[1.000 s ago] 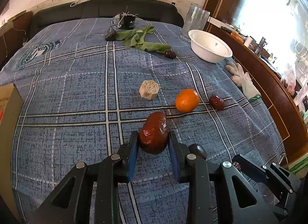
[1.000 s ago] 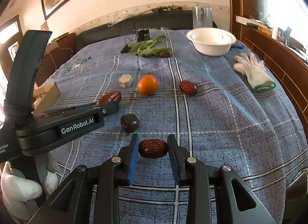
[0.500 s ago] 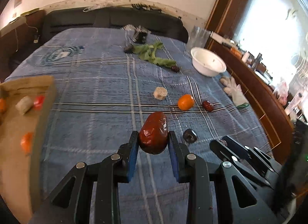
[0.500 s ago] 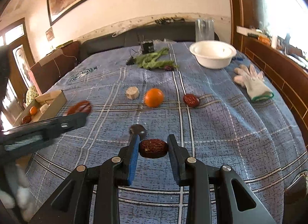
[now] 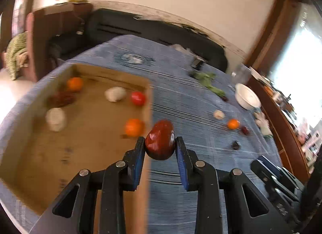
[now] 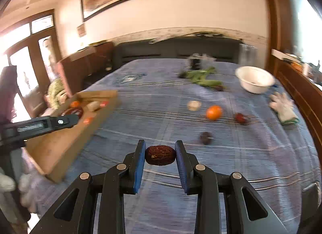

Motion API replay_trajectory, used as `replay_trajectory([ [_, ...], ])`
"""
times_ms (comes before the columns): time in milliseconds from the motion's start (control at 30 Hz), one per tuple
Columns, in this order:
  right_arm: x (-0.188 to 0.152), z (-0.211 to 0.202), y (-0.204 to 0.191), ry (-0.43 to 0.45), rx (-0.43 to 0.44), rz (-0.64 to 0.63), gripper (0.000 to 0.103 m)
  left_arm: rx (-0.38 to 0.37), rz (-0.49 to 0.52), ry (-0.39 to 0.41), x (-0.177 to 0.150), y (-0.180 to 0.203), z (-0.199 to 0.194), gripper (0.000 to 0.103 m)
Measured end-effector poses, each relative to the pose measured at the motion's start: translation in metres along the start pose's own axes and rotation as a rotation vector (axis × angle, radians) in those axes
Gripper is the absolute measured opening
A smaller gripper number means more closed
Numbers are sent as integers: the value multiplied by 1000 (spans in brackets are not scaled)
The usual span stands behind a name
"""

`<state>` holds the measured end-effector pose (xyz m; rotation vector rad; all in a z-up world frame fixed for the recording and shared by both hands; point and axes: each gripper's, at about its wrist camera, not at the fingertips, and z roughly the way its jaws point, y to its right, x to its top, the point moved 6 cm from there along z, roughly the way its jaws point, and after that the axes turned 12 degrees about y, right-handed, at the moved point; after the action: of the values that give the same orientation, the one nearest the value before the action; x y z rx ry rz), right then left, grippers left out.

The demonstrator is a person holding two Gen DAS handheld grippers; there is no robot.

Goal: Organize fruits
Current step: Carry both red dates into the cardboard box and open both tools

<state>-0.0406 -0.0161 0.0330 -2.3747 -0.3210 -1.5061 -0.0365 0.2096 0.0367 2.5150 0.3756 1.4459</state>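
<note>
My left gripper (image 5: 160, 147) is shut on a glossy red jujube (image 5: 160, 142) and holds it above the right wall of a cardboard box (image 5: 60, 153). The box holds two oranges (image 5: 133, 127), a red fruit (image 5: 138, 98), dark fruit and pale chunks. My right gripper (image 6: 160, 154) is shut on a wrinkled dark date (image 6: 160, 155) above the blue bedspread. Out on the bedspread lie an orange (image 6: 214, 112), a red jujube (image 6: 240, 117), a dark fruit (image 6: 205, 137) and a pale chunk (image 6: 193, 105). The left gripper's body (image 6: 40, 125) shows over the box (image 6: 66, 139) in the right wrist view.
A white bowl (image 6: 254, 82) stands at the far right beside a clear glass jar (image 6: 246, 54). Green leaves (image 6: 201, 77) and a black device (image 6: 196, 62) lie at the back. A white glove (image 6: 283, 107) lies near the wooden side ledge (image 6: 301, 93). A dark headboard closes the far end.
My left gripper has swung left with the red jujube, from over the open bedspread to the box's right wall. My right gripper has lifted and turned slightly left, still holding the date.
</note>
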Motion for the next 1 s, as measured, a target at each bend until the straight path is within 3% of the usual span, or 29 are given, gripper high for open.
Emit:
replay_trajectory([
  [133, 2, 12, -42, -33, 96, -9, 33, 106, -17, 40, 8, -45, -13, 29],
  [367, -1, 43, -125, -89, 241, -56, 33, 179, -93, 33, 10, -106, -19, 29],
  [667, -21, 96, -193, -199, 307, -151, 33, 206, -169, 32, 11, -143, -23, 31],
  [800, -30, 112, -206, -227, 308, -175, 33, 210, -171, 46, 12, -149, -28, 44],
  [1000, -27, 117, -210, -212, 307, -162, 35, 213, -193, 60, 15, -159, -37, 46],
])
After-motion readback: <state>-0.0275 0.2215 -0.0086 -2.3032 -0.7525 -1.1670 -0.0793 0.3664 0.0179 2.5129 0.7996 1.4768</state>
